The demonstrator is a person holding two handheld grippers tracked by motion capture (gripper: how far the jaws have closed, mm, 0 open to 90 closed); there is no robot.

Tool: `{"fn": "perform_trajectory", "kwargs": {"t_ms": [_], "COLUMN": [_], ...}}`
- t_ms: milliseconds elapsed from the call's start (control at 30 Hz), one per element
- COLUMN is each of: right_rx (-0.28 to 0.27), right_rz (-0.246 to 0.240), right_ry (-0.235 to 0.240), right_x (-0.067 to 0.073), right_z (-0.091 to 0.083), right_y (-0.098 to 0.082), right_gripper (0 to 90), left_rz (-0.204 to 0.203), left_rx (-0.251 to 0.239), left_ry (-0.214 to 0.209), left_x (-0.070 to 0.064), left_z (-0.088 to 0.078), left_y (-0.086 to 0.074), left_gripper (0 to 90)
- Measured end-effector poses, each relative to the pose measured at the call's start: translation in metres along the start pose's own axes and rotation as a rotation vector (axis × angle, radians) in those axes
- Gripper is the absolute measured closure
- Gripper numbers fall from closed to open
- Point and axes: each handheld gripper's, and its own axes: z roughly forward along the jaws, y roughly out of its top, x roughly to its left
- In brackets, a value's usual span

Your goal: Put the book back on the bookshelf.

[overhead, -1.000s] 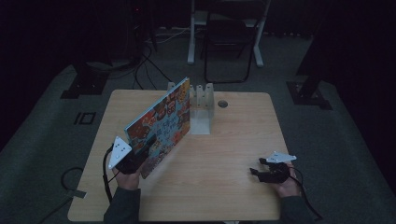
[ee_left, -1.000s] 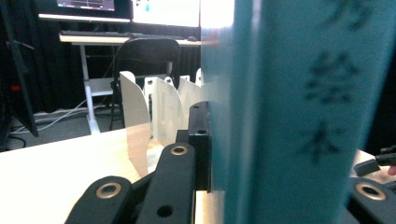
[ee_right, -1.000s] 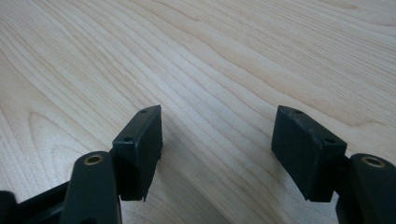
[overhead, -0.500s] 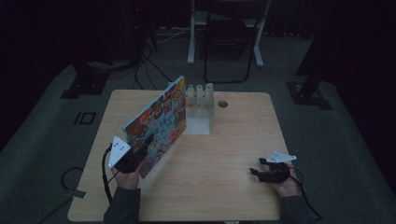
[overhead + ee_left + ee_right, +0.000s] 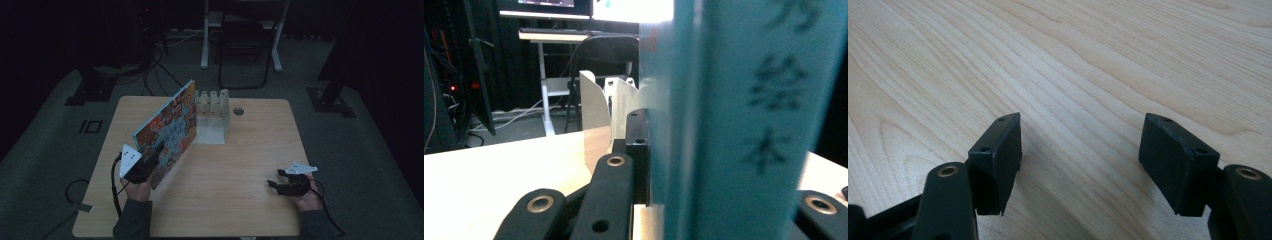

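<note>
up close, black lettering (image 5: 774, 95) on book (image 5: 744, 125) spine

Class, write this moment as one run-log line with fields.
left gripper: shut on book, tilted up beside white rack | right gripper: jaws open, nothing between, over table

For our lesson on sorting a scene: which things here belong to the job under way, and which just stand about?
In the job:
- picture book, clamped on edge
- left hand-held gripper, shut on it
- white slotted rack beside it

Standing about:
- right hand-held gripper, open over bare table
- chair behind the table
</note>
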Motion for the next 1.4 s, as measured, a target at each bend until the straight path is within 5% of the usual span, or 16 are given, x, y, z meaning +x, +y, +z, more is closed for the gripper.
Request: {"fn": "perform_trajectory", "kwargs": {"t_ms": [900, 1400], "right_rx": [0.000, -0.001], "right_rz": [0.000, 0.000], "right_ry": [0.005, 0.006], "right_x": [0.000, 0.000], "right_z": [0.000, 0.000], "right_y": [0.000, 0.000], "right_gripper": [32.5, 32.3], "left_rz": [-0.024, 0.004], "left_rx": [0.000, 0.008], "left_ry": [0.076, 0.121], "left_x": [-0.004, -0.009], "left_z": [0.026, 0.043], "left_y": [-0.002, -0.004], "left_gripper": [81.4, 81.4]}}
